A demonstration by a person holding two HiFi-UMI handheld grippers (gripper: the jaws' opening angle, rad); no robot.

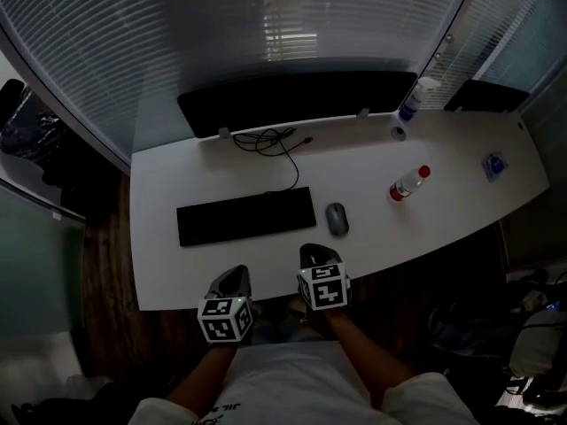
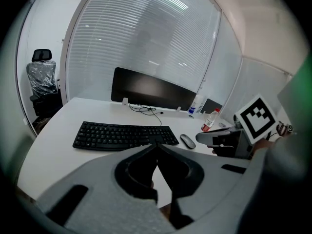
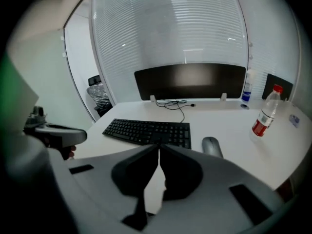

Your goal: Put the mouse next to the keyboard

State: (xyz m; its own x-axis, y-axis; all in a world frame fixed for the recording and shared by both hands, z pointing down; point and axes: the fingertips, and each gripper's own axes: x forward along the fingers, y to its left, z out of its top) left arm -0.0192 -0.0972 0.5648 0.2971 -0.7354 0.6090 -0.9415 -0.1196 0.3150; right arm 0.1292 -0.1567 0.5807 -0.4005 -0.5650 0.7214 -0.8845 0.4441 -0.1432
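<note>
Grey against the white surface (image 1: 159, 193), the mouse (image 1: 337, 219) lies flat just beside the keyboard (image 1: 246, 217), at the keyboard's 3 o'clock, apart from it by a narrow strip of bare top. By that lie the placing step looks done, and what is in hand seems to be the rest after release. The right gripper (image 1: 317, 257) hangs over the near edge at the mouse's 7 o'clock, jaws closed together with nothing between them. The left gripper (image 1: 236, 277) sits at the keyboard's 6 o'clock, also closed and empty. If the mouse should go closer or squarer, the next move calls for the right jaws to part first, then a short reach toward 12 o'clock to straddle the mouse by its sides; otherwise only a clean pull-back is needed. Room is good: bare surface lies between mouse and near edge, and more toward 3 o'clock. The bottle (image 1: 407, 184) stands at the mouse's 2 o'clock, well apart, yet upright and probably easy to tip with a wide swing. The cable (image 1: 270, 140) and monitor (image 1: 297, 100) lie beyond the keyboard at 12 o'clock, out of the way.
</note>
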